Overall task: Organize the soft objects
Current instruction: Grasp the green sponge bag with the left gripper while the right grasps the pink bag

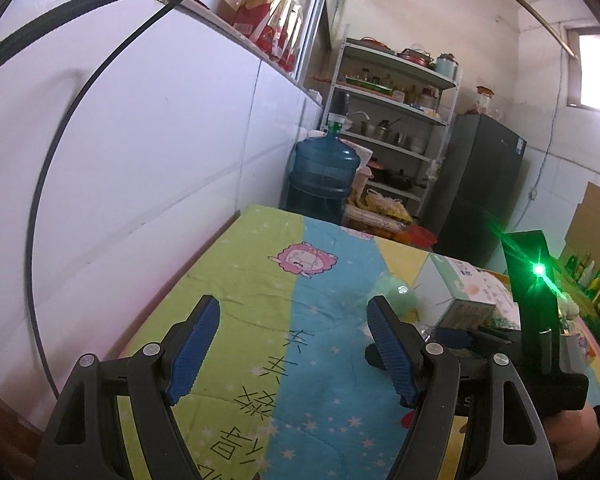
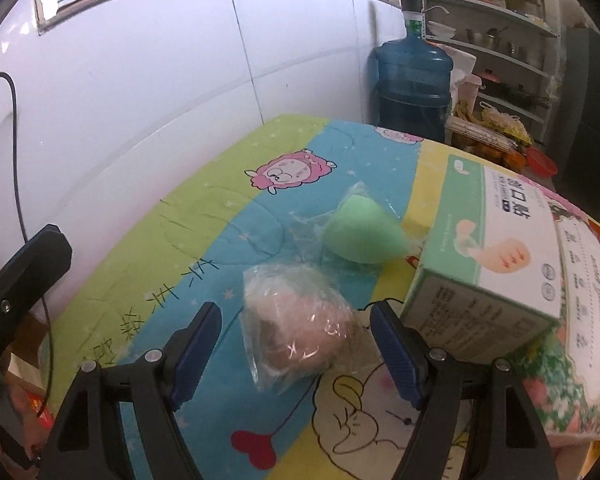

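Observation:
In the right wrist view, a pinkish-beige sponge in a clear plastic bag (image 2: pixel 300 332) lies on the cartoon-print cloth (image 2: pixel 204 240). My right gripper (image 2: pixel 296 352) stands open around it, pads clear of the bag on both sides. Just beyond lies a green teardrop sponge in clear wrap (image 2: pixel 360 232), beside a white-and-green carton (image 2: pixel 496 248). In the left wrist view, my left gripper (image 1: pixel 294 344) is open and holds nothing above the cloth (image 1: pixel 260 280). The green sponge (image 1: pixel 396 294) shows partly behind its right finger, and the other gripper's black body (image 1: pixel 536 312) is at the right.
A white tiled wall (image 2: pixel 140 100) runs along the table's left edge. A blue water jug (image 2: pixel 414 84), metal shelves of kitchenware (image 1: pixel 396 120) and a dark fridge (image 1: pixel 480 184) stand past the far end. A black cable (image 1: pixel 52 160) loops at the left.

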{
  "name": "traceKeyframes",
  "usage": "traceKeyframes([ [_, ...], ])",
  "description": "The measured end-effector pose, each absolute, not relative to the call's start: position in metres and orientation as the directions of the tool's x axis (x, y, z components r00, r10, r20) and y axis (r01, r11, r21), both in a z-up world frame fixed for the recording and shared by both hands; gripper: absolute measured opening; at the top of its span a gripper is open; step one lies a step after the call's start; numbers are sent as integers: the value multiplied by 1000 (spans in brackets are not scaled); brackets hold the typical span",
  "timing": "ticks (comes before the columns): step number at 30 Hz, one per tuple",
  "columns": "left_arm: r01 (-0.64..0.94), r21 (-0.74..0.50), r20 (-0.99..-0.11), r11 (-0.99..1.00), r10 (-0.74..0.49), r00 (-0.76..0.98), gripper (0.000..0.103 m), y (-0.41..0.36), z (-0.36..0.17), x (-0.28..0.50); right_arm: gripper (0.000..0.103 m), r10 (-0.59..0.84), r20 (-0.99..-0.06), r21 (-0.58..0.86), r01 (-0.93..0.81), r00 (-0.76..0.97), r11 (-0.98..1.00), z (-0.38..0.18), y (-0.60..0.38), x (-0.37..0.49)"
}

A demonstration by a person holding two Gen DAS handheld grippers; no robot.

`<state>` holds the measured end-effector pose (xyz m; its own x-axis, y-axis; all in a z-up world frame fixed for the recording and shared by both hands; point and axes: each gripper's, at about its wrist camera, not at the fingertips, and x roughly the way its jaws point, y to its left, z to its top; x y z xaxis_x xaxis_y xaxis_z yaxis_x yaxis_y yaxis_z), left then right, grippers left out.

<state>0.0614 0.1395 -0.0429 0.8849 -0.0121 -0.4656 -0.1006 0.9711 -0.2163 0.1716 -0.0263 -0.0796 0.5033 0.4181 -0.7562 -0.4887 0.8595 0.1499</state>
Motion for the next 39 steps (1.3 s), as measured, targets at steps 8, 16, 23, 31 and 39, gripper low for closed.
traceKeyframes([
  [8,-69,-209,-471,975,-38,881,77,136,-43,69,64,425,-760,170,-480,492,861,-85,-29,175],
  [16,202,-179,-483,963,-265,835,77,121,-33,99,62,482,-727,214,-506,488,836,-74,-46,145],
  [23,399,-169,-557,901,-421,716,77,100,-40,151,62,512,-691,220,-526,511,821,-52,-82,100],
  [31,506,7,-671,863,-371,642,77,62,-57,201,62,521,-663,256,-492,537,832,-43,-124,82],
  [39,546,29,-728,837,-356,585,77,37,-80,234,62,522,-651,286,-459,552,841,-42,-152,86],
])
